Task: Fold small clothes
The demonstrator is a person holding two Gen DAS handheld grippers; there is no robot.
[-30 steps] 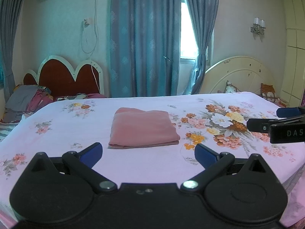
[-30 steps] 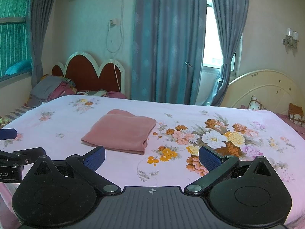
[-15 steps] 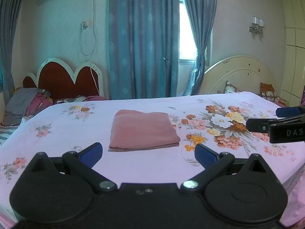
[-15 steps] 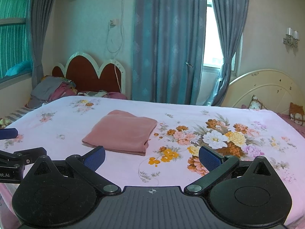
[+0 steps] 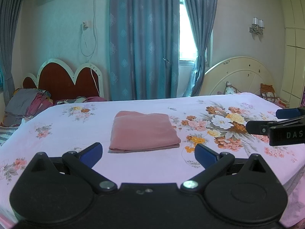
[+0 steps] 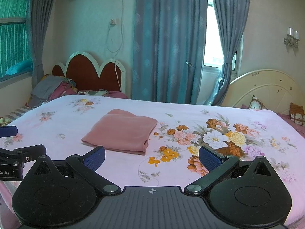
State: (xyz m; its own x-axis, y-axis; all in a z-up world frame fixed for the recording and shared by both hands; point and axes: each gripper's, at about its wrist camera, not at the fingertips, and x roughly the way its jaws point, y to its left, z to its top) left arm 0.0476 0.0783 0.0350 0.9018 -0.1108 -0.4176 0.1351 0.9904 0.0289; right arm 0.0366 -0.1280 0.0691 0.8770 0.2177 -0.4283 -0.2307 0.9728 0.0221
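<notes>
- The pink garment (image 5: 144, 130) lies folded into a flat rectangle on the bed (image 5: 57, 133), near the middle of the flowered sheet, and nothing touches it.
- In the left wrist view the left claw (image 5: 148, 151) has its blue-padded fingers wide apart and empty, with the garment at 12 o'clock just past the tips.
- In the right wrist view the right claw (image 6: 151, 157) is also spread wide and holds nothing; the garment (image 6: 122, 133) sits at about 11 o'clock from it, clear of both pads.
- The right claw shows at the 3 o'clock edge of the left view (image 5: 278, 127), and the left claw at the 9 o'clock edge of the right view (image 6: 17, 150); both hang over the near side of the bed.
- A big flower print (image 6: 219, 139) lies on the sheet at the garment's 3 o'clock.
- At 10 o'clock, a pile of clothes (image 5: 26, 103) rests beside a red headboard (image 5: 64, 82).
</notes>
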